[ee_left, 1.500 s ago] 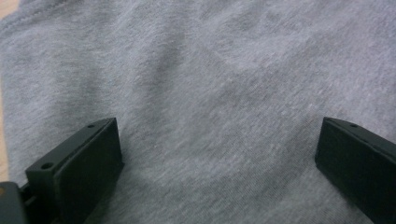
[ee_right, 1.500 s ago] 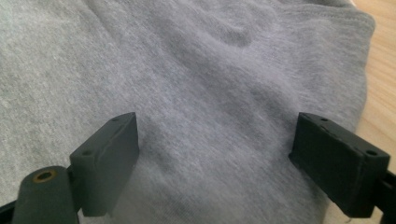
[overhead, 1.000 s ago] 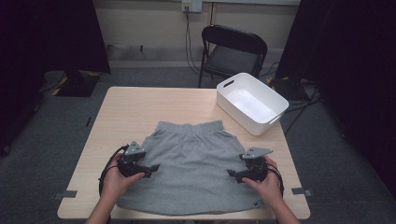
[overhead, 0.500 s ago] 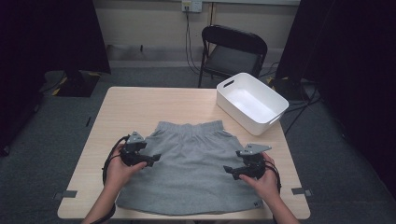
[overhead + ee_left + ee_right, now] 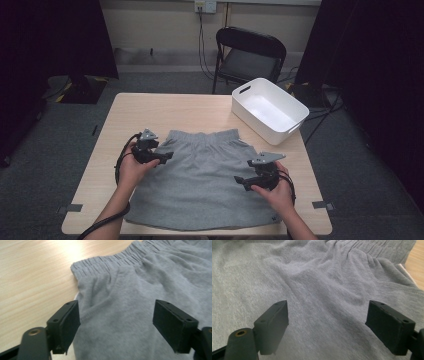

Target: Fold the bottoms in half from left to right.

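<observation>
A grey garment (image 5: 200, 180) with an elastic waistband (image 5: 117, 257) lies flat on the wooden table (image 5: 165, 110), waistband at the far side. My left gripper (image 5: 167, 156) hovers over the garment's left edge just below the waistband. Its jaws are open and have just been closing a little, with fabric lying under the gap and neither pad pressing on it (image 5: 116, 317). My right gripper (image 5: 240, 180) stands open over the garment's right half, above smooth fabric (image 5: 328, 317).
A white plastic bin (image 5: 270, 110) sits empty at the table's far right corner. A black folding chair (image 5: 247, 55) stands behind the table. Bare tabletop lies left of the garment and beyond the waistband.
My left hand has moved away from the person along the garment's left edge, up to just below the waistband. The right hand has stayed in place.
</observation>
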The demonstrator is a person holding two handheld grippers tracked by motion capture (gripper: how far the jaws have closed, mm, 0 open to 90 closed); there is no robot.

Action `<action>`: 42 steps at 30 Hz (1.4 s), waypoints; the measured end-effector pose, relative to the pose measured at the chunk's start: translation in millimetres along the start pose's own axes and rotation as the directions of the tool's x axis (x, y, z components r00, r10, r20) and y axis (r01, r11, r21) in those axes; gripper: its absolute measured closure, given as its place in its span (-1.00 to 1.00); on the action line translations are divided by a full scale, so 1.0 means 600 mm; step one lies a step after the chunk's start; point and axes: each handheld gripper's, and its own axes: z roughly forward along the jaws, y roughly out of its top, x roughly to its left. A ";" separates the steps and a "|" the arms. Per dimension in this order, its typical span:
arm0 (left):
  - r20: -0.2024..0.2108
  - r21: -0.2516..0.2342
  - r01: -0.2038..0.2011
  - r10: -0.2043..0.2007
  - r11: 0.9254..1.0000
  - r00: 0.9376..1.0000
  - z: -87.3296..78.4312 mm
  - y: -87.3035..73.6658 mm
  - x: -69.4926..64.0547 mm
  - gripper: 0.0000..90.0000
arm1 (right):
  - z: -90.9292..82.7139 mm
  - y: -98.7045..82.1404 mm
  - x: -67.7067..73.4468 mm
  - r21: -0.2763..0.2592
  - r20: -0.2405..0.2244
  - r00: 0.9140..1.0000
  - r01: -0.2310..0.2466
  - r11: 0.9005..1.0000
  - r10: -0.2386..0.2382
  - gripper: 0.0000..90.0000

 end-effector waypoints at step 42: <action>-0.082 0.083 0.038 -0.031 0.996 0.996 0.084 0.034 0.043 0.69 | 0.010 0.010 0.023 0.014 -0.023 1.000 0.017 1.000 -0.017 -0.60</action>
